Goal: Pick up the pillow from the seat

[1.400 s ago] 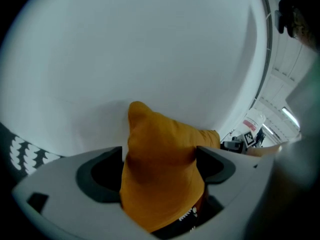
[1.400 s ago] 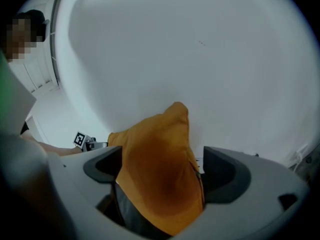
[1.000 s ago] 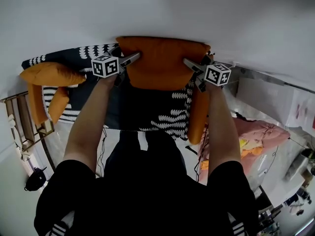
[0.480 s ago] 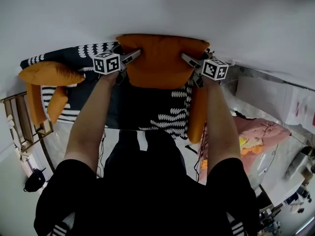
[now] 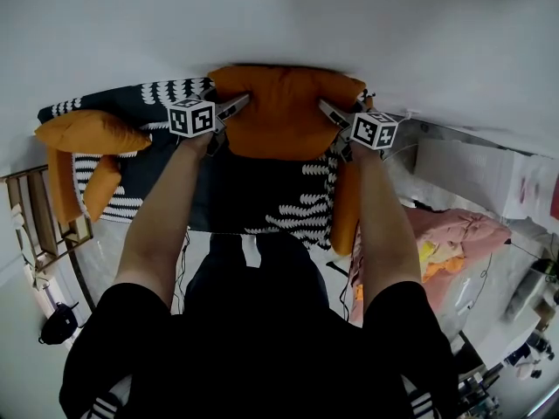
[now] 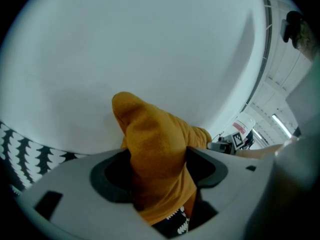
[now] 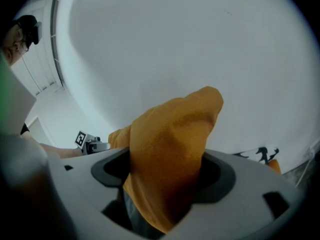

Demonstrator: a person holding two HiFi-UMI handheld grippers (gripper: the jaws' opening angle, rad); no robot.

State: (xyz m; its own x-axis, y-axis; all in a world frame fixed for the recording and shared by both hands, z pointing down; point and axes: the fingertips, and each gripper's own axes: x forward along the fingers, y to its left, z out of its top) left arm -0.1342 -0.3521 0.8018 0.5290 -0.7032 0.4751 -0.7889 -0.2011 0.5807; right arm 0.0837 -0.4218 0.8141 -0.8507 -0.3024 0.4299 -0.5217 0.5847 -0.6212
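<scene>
Head view, looking steeply down: orange pillow [image 5: 284, 112] upright at the back of the seat [image 5: 262, 190], against the white wall [image 5: 349, 24], lower edge meeting the seat's dark cover with its white zigzag rows. Not clear from here whether resting on the cover or just off it. Left gripper [image 5: 234, 105] at the pillow's left side edge, right gripper [image 5: 330, 110] at its right side edge, both near the top corners, carried on bare forearms [image 5: 162, 216] reaching out from black sleeves.

Left gripper view: jaws just closing, now clamped on a bunched fold of the orange fabric. Fold filling the gap between the dark pads and rising to a peak above them, white wall behind. A strip of the patterned cover beneath, the right gripper small at far right.

Right gripper view: much the same, mirrored. Jaws just closing, now pinched on a thick fold at the pillow's right side, fabric pressed by both pads, its peak standing up against the wall. Left gripper small at left.

Elsewhere in the head view: second orange cushion [image 5: 92, 131] lying at the seat's left end, well apart from the pillow. Long orange cushion [image 5: 348, 208] along the seat's right edge, below the right gripper. Pink cloth [image 5: 463, 238] heaped at right, wooden frame [image 5: 44, 216] at far left.
</scene>
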